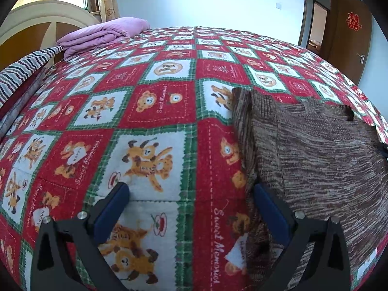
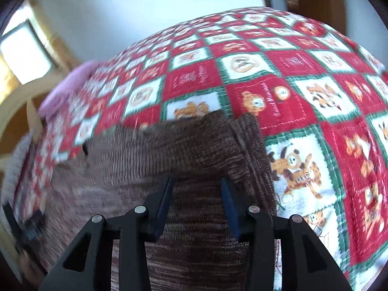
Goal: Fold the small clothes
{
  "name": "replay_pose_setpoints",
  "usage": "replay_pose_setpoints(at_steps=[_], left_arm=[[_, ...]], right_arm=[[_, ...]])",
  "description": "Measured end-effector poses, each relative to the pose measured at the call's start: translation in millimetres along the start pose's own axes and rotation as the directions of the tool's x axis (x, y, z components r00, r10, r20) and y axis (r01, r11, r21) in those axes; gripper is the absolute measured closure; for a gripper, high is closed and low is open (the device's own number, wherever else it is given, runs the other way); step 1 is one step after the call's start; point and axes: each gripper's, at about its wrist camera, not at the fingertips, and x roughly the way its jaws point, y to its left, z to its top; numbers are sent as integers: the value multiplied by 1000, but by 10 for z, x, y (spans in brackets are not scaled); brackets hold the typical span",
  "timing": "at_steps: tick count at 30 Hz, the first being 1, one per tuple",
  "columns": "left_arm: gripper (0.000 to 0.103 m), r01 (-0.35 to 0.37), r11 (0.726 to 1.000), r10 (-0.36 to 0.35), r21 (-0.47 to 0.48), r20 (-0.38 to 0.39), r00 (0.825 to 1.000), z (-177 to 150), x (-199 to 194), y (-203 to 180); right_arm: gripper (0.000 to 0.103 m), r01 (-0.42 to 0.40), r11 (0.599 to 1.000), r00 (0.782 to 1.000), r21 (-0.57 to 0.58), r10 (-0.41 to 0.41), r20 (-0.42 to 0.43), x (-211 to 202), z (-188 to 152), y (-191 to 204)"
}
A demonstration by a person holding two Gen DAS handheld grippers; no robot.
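Note:
A brown knitted garment [image 1: 315, 150] lies flat on the red, white and green bear-print quilt [image 1: 150, 101], at the right of the left wrist view. My left gripper [image 1: 191, 191] is open and empty just above the quilt, its right finger at the garment's left edge. In the right wrist view the same garment [image 2: 145, 160] fills the lower left. My right gripper [image 2: 197, 184] is over the garment with its jaws apart, and a strip of the knit lies between its fingers. The right wrist view is blurred by motion.
A folded purple blanket [image 1: 104, 32] lies at the far left corner of the bed, beside a cream headboard [image 1: 46, 17]. A striped cloth [image 1: 21, 72] hangs at the left edge. A brown door [image 1: 349, 36] stands at the far right.

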Motion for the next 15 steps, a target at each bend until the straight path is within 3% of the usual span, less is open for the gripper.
replay_pose_setpoints(at_steps=[3,5,9,12,15], left_arm=[[0,-2,1000,2,1,0,1000,2,1,1],[0,-3,1000,3,2,1,1000,-1,-1,-8],[0,-6,1000,6,6,0,1000,-4,-5,-16],[0,-6,1000,6,5,0,1000,-5,-9,-8],[0,-5,1000,5,6,0,1000,-5,-6,-13]], right_arm=[[60,134,984,991,-116,-133,17,-84,-39,267],[57,148,981,989,-129,-144,39,-194,-64,420],[37,33,962,999,-270,-22,45,-432,-263,1039],[37,-16,898,998,-439,44,52,-533,-577,1616],[37,-55,848,996,-527,87,36,-530,-856,2011]])
